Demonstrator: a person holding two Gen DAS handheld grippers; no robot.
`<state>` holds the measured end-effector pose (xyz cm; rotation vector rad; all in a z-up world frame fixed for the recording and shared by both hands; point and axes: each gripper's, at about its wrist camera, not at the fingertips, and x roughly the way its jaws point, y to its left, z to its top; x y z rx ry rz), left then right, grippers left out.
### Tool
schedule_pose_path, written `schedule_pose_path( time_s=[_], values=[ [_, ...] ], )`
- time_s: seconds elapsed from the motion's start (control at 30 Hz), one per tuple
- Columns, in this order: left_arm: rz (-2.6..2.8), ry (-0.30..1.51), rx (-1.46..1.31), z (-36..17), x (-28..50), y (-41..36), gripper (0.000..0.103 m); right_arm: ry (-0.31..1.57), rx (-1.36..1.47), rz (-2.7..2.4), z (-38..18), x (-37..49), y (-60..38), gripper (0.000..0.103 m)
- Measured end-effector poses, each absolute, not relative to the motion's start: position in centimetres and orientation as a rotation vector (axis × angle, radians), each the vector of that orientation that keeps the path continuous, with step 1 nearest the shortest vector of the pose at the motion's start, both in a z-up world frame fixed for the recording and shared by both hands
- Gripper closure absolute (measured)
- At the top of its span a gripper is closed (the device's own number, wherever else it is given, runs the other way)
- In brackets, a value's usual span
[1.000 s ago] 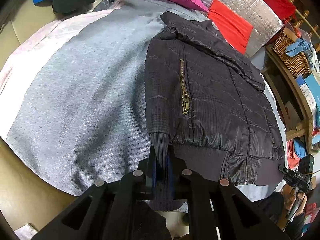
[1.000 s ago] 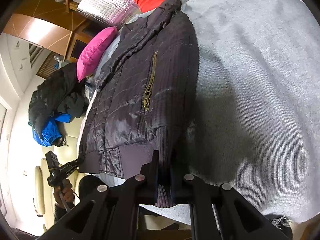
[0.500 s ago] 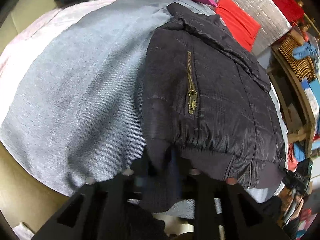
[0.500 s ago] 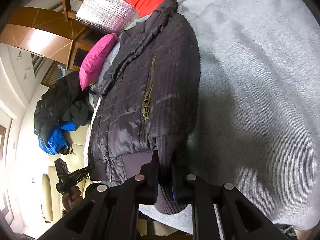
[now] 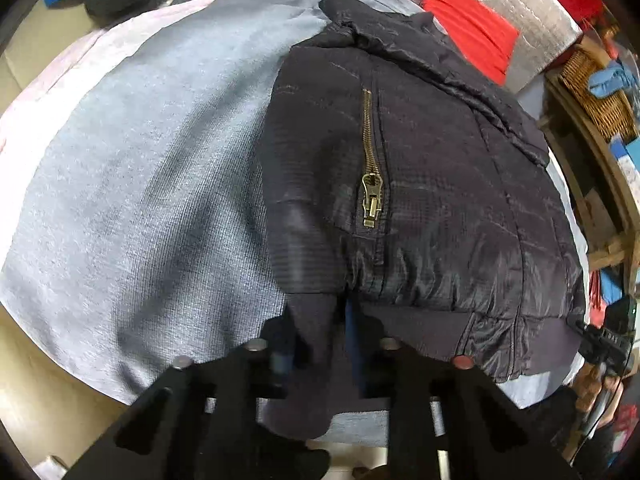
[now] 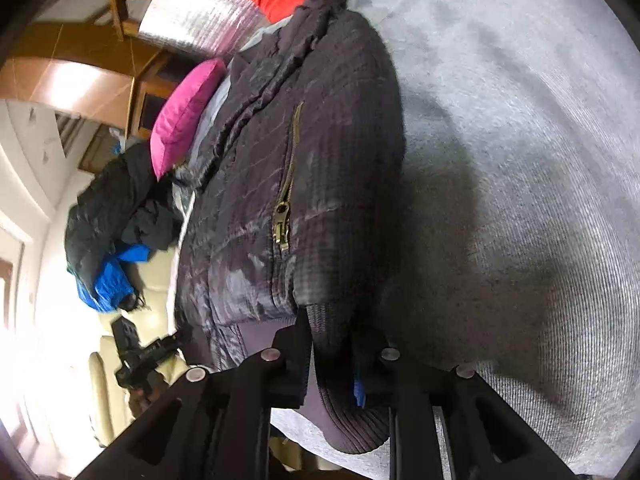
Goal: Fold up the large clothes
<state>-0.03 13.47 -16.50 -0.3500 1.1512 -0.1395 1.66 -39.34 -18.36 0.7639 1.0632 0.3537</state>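
A dark quilted jacket [image 5: 420,184] with a brass pocket zipper [image 5: 372,176] lies on a grey knit blanket [image 5: 140,184]; its sleeves are folded over the body. It also shows in the right wrist view [image 6: 304,168]. My left gripper [image 5: 320,332] is slightly parted around a ribbed sleeve cuff [image 5: 312,344] at the jacket's near hem. My right gripper [image 6: 332,356] holds the other ribbed cuff [image 6: 340,392] between its fingers, and its jaws also look slightly spread. Each gripper appears small at the edge of the other's view.
A pink pillow [image 6: 184,108], a red cushion [image 5: 472,28] and silver foil padding [image 6: 200,8] lie at the far end. A pile of dark and blue clothes [image 6: 108,232] sits beside the bed. A wooden shelf with a wicker basket [image 5: 596,92] stands at the right.
Both grippers have moved forward toward the jacket with the cuffs. Their fingers have spread a little around the cuffs, which were pinched tightly before.
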Motion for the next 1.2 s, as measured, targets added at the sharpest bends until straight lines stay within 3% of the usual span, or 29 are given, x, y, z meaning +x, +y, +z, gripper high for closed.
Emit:
schedule_pose_path(
  time_s=[0.1,0.43,1.2],
  values=[
    [-0.153,1.131,-0.355,-16.0,-0.3,13.8,0.093,1.073,0.752,0.340,-18.3,1.7,-39.1,0.092],
    [-0.202,1.020,-0.363,-12.4,-2.6,15.1,0.095,1.011,0.739,0.401,-15.6,0.5,-38.9,0.094],
    [-0.238,1.026,-0.392,-12.3,-0.3,15.5,0.095,1.020,0.765,0.480,-16.1,-2.9,-40.0,0.094]
  ],
)
